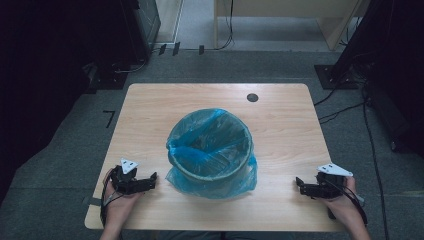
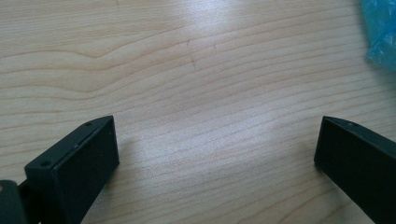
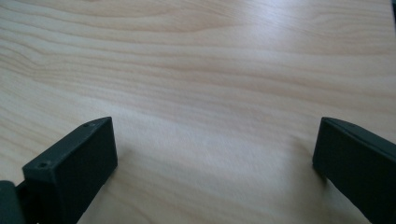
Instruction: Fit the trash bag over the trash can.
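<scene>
That blue bag [image 1: 212, 182] mid-frame looks thin and slippery, grab its loose skirt; left gripper [image 1: 150, 180] and right gripper [image 1: 301, 185] both spread, empty

Upright bin [image 1: 210, 150], blue-bag-lined, stands open mid-table.

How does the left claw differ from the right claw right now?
The left claw sits close to the blue bag around the bin; the right claw rests farther from it. A corner of bag shows ahead of the left claw, bare wood ahead of the right claw. Both are open, empty, and low over the table.
</scene>
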Demonstrator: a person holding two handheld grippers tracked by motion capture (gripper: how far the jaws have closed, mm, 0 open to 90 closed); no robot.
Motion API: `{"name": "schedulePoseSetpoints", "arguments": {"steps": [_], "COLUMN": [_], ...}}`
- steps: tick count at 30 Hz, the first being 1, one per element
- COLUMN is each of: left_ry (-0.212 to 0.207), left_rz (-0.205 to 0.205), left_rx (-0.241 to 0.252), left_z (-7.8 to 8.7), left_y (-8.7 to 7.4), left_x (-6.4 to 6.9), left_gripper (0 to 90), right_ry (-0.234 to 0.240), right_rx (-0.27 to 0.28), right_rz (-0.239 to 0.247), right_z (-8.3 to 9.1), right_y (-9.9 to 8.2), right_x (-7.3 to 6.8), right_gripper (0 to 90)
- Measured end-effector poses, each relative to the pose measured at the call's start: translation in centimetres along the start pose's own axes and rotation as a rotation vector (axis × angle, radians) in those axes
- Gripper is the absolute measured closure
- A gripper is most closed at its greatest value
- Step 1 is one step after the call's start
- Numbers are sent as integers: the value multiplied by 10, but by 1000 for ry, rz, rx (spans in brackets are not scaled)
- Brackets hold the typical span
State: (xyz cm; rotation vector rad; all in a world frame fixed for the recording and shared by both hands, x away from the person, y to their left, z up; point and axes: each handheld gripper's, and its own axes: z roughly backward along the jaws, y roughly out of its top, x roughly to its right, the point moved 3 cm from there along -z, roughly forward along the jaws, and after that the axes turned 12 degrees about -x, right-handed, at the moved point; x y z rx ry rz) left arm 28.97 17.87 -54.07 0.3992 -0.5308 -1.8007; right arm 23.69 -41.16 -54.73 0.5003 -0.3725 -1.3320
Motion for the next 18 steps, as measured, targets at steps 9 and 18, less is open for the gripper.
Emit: {"name": "schedulePoseSetpoints", "arguments": {"steps": [9,18], "left_ry": [0,-3], "left_rz": [0,-4], "left_rx": [0,0], "left_z": [0,0], "left_y": [0,0], "left_x": [0,0], "left_gripper": [0,0], "right_ry": [-20,-45], "right_rx": [0,2], "right_rz": [-34,-70], "right_z": [13,15], "right_y": [-19,-22], "right_x": [8,15], "right_gripper": [0,0]}}
